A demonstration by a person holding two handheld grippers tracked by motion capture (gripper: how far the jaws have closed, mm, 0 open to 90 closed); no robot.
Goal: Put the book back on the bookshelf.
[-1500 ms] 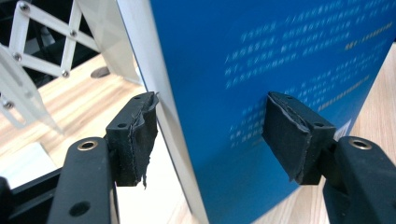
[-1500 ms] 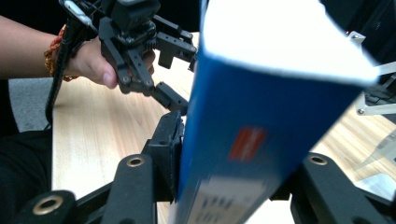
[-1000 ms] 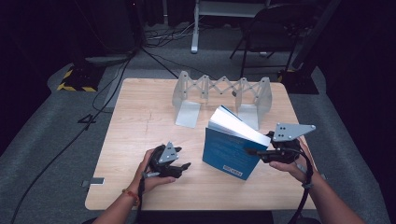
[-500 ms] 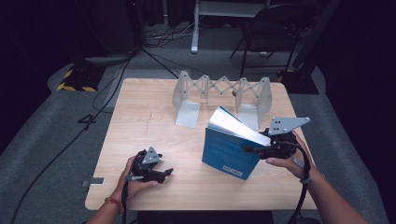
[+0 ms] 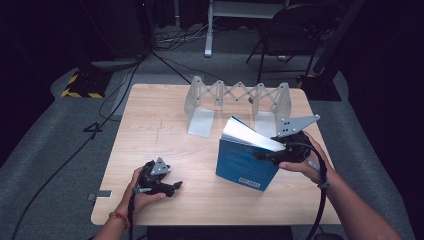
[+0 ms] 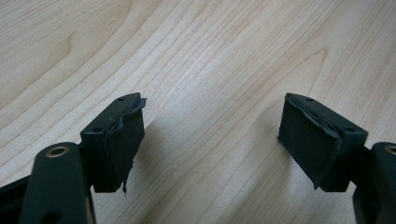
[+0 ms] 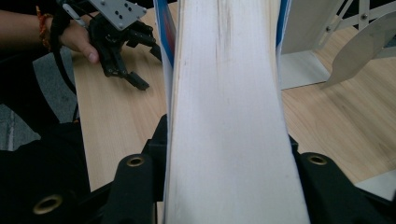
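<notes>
My right gripper (image 5: 267, 155) clamps the blue book (image 5: 245, 165), which stands upright on the table (image 5: 160, 125); its white page edges (image 7: 229, 116) run up between my jaws. My left gripper (image 5: 172, 187) sits low over bare wood, well apart from the book, jaws just opening, wide, nothing between them. The folding rack (image 5: 235, 95) stands beyond the book.

I see the book (image 5: 245, 162) standing on the table (image 5: 150, 125), near its right edge. Behind the book stands the expanding file rack (image 5: 237, 100). Well to the book's left, near the table's front edge, rests my left gripper (image 5: 170, 187); my right gripper (image 5: 265, 155) sits at the book's right.
</notes>
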